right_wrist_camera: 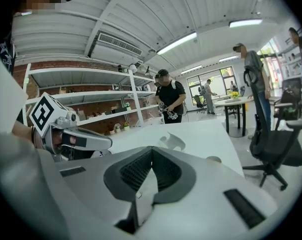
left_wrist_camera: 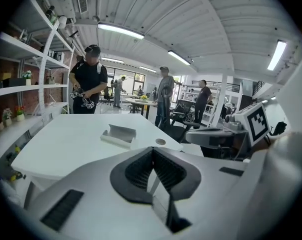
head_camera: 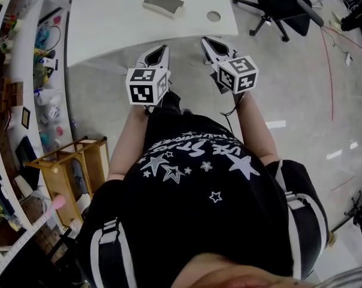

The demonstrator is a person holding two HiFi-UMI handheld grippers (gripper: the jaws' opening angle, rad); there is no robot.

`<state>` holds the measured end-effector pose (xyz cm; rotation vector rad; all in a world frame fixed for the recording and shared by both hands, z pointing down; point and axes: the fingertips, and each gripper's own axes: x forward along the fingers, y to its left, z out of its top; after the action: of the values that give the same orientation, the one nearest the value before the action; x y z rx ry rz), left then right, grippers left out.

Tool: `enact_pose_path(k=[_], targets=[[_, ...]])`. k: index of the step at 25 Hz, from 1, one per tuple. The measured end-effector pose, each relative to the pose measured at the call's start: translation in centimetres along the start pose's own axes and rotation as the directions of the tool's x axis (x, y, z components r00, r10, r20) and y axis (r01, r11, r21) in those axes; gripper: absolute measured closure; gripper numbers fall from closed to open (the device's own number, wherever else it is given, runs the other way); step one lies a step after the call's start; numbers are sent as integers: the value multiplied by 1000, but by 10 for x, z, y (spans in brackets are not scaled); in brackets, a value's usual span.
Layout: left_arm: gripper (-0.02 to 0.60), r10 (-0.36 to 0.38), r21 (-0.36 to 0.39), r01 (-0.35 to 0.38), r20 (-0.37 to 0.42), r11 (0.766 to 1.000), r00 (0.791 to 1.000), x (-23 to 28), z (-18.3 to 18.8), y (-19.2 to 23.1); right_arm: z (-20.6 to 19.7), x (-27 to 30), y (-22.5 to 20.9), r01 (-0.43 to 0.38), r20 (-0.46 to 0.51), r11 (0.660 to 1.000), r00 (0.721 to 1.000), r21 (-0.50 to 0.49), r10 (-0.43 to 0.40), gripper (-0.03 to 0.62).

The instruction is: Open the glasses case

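The grey glasses case (head_camera: 163,3) lies on the white table (head_camera: 109,23), far from both grippers; its lid looks raised, though I cannot tell for sure. It also shows as the case (left_wrist_camera: 118,135) in the left gripper view and the case (right_wrist_camera: 173,141) in the right gripper view. My left gripper (head_camera: 163,48) and right gripper (head_camera: 205,41) hover side by side over the floor, just short of the table's near edge, pointing at the table. The left gripper (left_wrist_camera: 152,150) has its jaws together with nothing between them. So does the right gripper (right_wrist_camera: 152,149).
A round hole (head_camera: 213,16) sits in the tabletop right of the case. A black office chair (head_camera: 280,5) stands at the table's right. Shelves (head_camera: 19,71) and a wooden cart (head_camera: 73,167) line the left side. A person (left_wrist_camera: 88,81) stands beyond the table, others farther back.
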<state>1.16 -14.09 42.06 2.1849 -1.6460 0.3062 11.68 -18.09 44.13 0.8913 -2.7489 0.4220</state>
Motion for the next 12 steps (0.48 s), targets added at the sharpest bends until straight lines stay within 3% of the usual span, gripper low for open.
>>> enact_pose_path(k=[12], targets=[[569, 5, 3, -6, 40, 1000, 999, -31, -3, 1, -15, 5, 29, -38, 3, 999, 999, 30, 37, 585]])
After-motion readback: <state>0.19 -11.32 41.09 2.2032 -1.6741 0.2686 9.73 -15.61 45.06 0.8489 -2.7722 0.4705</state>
